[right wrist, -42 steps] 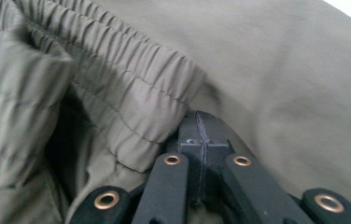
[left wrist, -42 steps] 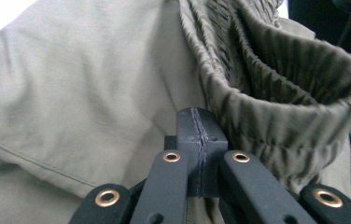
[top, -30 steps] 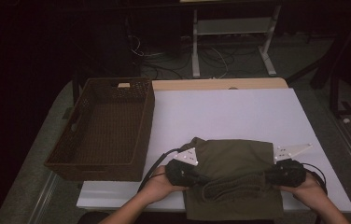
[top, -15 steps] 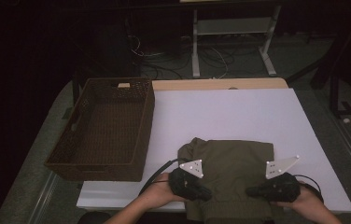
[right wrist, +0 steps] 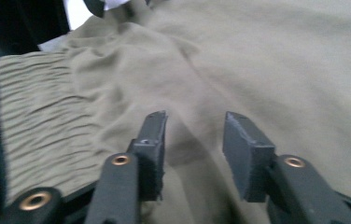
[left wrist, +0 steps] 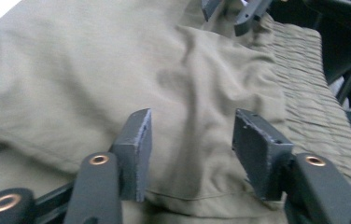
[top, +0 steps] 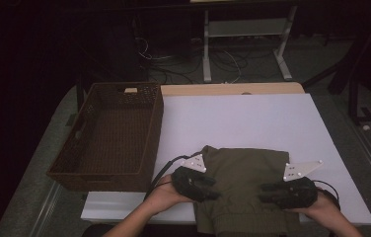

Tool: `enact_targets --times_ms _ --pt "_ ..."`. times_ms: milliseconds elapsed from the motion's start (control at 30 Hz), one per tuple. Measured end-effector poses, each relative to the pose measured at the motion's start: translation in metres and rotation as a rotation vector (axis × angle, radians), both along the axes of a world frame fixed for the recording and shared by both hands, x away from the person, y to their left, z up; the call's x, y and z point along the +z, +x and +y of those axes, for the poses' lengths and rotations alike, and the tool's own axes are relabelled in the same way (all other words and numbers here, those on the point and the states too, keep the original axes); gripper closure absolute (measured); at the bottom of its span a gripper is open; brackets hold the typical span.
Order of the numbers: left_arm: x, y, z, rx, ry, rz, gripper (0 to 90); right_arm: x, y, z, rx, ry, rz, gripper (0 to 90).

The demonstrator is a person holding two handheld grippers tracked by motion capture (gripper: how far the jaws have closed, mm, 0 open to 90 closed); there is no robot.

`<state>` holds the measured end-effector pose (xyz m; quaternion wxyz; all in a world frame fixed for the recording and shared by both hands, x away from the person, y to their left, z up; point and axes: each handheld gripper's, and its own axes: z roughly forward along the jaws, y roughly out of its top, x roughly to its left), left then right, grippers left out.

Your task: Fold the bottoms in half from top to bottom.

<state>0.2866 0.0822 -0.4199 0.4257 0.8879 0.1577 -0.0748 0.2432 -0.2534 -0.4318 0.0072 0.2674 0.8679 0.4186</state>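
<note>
Garment (top: 242, 173): soft, light, floppy — grip the folded edges, not the ribbed hem.
Left tongs (left wrist: 190, 140): wide, holding nothing.
Right tongs (right wrist: 194, 135): wide — nothing held.

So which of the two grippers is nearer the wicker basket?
The left gripper, at the olive garment's left edge. The brown basket sits just beside it, while the right gripper is across the garment.

Each black tool, left tool (top: 214, 183) and right tool (top: 265, 190), has a white three-cornered plate, brass-ringed screws, grey pads and a black cable.
</note>
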Motion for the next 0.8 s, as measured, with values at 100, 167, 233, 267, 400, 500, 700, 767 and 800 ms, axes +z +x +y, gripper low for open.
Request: enact_targets --times_ms 100,167,233,267,400,500,700,767,800 --pt "-0.001 0.004 0.004 0.039 -0.002 -0.011 42.3 -0.002 0.004 -0.003 -0.045 -0.005 -0.002 50.2" --pt "0.000 0.007 0.006 0.071 -0.004 -0.017 41.2 -0.003 0.008 -0.006 -0.068 0.002 -0.001 48.3" --pt "0.000 0.009 0.008 0.094 -0.002 -0.026 39.9 -0.002 0.010 -0.009 -0.088 0.013 -0.003 46.5" --pt "0.000 0.011 0.008 0.107 -0.001 -0.026 39.2 -0.002 0.011 -0.009 -0.093 0.018 -0.004 45.7" --pt "0.001 0.016 0.010 0.147 0.010 -0.035 37.4 -0.003 0.012 -0.010 -0.103 0.017 -0.017 43.6" --pt "0.002 0.020 0.010 0.170 0.029 -0.051 37.2 -0.002 0.012 -0.010 -0.106 0.012 -0.027 42.4" --pt "0.008 0.034 0.007 0.224 0.049 -0.090 37.2 -0.002 0.009 -0.010 -0.120 0.006 -0.046 40.3" --pt "0.011 0.040 0.006 0.241 0.047 -0.099 37.1 -0.002 0.010 -0.010 -0.125 0.003 -0.051 39.6" --pt "0.012 0.043 0.006 0.243 0.050 -0.105 37.0 -0.002 0.010 -0.010 -0.126 0.002 -0.052 39.4"
